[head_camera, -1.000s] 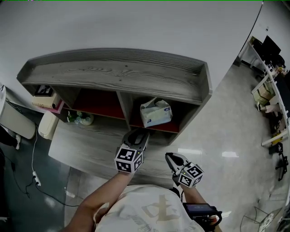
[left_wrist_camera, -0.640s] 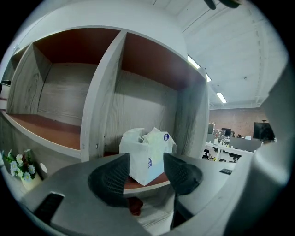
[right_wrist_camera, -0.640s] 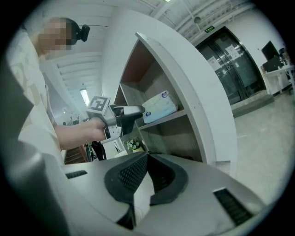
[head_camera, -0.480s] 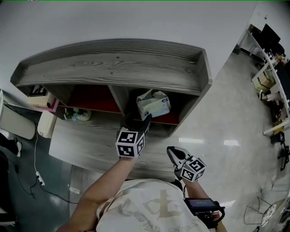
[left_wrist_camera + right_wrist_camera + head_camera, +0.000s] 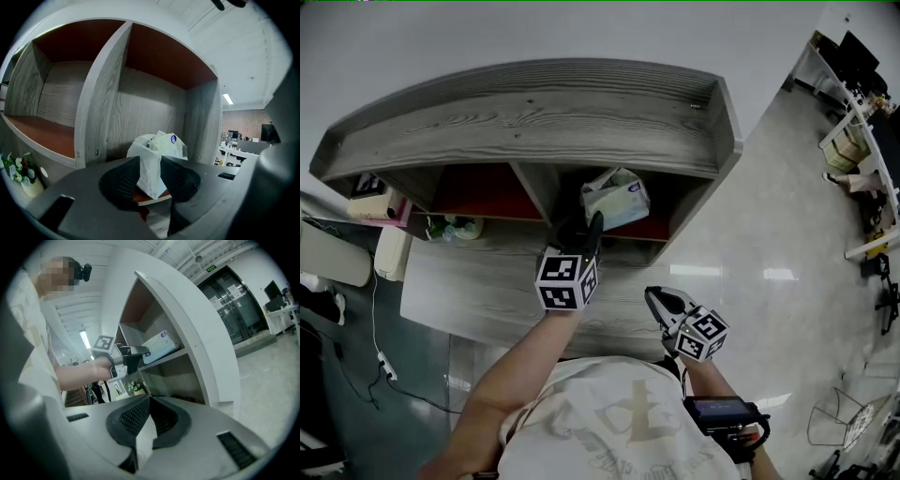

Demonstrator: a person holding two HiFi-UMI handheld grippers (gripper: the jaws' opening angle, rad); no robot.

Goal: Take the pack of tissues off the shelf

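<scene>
The pack of tissues (image 5: 617, 197), white plastic wrap with blue print, lies in the right compartment of the grey wooden shelf (image 5: 534, 112). My left gripper (image 5: 592, 225) reaches into that compartment. In the left gripper view its jaws are closing on the near edge of the pack of tissues (image 5: 161, 145), whose wrap fills the gap between both pads. The right gripper view shows the left gripper (image 5: 136, 353) at the pack of tissues (image 5: 159, 345) from the side. My right gripper (image 5: 658, 300) hangs low by the person's body, jaw tips together (image 5: 149, 399), holding nothing.
The shelf stands on a grey desk (image 5: 459, 291). A small pot of flowers (image 5: 455, 227) sits under the left compartment, also in the left gripper view as flowers (image 5: 18, 171). A pink box (image 5: 375, 202) and a white appliance (image 5: 389, 253) lie at the left end. Office floor lies to the right.
My left gripper has moved forward from the desk's edge into the right compartment, up to the pack of tissues. The right gripper has stayed low by the body.
</scene>
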